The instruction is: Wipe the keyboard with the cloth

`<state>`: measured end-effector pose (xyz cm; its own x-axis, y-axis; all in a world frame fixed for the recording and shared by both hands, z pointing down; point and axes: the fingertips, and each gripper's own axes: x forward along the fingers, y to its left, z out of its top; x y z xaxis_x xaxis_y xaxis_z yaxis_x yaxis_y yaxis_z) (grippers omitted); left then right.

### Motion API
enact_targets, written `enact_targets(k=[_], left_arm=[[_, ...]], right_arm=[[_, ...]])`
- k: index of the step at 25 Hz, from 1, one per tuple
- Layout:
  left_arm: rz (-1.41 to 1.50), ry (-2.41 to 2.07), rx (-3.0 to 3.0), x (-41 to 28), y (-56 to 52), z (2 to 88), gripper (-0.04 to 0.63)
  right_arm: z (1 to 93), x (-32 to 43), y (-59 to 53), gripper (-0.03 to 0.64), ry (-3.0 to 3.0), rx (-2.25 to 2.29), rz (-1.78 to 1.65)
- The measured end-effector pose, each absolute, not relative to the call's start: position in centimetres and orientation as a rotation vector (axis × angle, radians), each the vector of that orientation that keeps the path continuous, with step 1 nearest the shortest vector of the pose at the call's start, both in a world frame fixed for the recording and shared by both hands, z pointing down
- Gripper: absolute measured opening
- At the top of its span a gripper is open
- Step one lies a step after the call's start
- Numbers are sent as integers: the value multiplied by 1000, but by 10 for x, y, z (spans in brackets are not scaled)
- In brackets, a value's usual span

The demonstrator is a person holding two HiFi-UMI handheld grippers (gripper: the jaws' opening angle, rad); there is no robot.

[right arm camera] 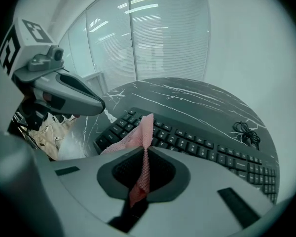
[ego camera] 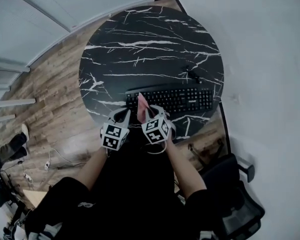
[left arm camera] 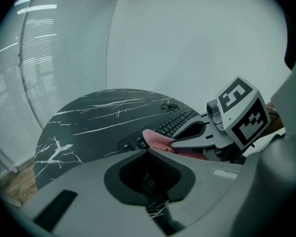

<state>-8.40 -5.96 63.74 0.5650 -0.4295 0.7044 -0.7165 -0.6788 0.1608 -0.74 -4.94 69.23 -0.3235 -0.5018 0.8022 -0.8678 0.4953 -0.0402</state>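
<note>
Head view looks down on a round black counter [ego camera: 150, 39] with white lines on it. The keyboard [ego camera: 180, 98] is the place marker for the rest.

The counter goes far back behind the keyboard. The keyboard is black and long, and it lies flat near the counter's front edge. A wood floor [ego camera: 55, 109] shows to the left of the keyboard, lower down. A black chair [ego camera: 237, 204] is in front of the keyboard and off to the right.

The two grippers sit side by side at the keyboard's left end. Each is held by a bare arm.

The left gripper [ego camera: 121, 114] is just in front of the keyboard's left corner. In the left gripper view its jaws are pressed together with nothing between them.

The right gripper [ego camera: 154, 113] is just to the right of it, at the keyboard's front edge. Its jaws are clenched on the cloth [ego camera: 141, 106].

The cloth is pink and thin. It sticks up out of the jaws, and its loose end hangs over the keys at the keyboard's left end. It is not clear if the cloth touches the keys.

A small black cable [ego camera: 192, 75], rolled in a bunch, lies just behind the keyboard's right half.
</note>
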Motion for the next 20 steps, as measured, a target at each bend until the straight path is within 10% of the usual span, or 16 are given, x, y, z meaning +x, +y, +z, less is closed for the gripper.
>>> enact_targets(k=[20], left_arm=[[969,-740,2457,37,-59,637,-2]], right_arm=[[691,108,-39,11,-1914,1275,699]])
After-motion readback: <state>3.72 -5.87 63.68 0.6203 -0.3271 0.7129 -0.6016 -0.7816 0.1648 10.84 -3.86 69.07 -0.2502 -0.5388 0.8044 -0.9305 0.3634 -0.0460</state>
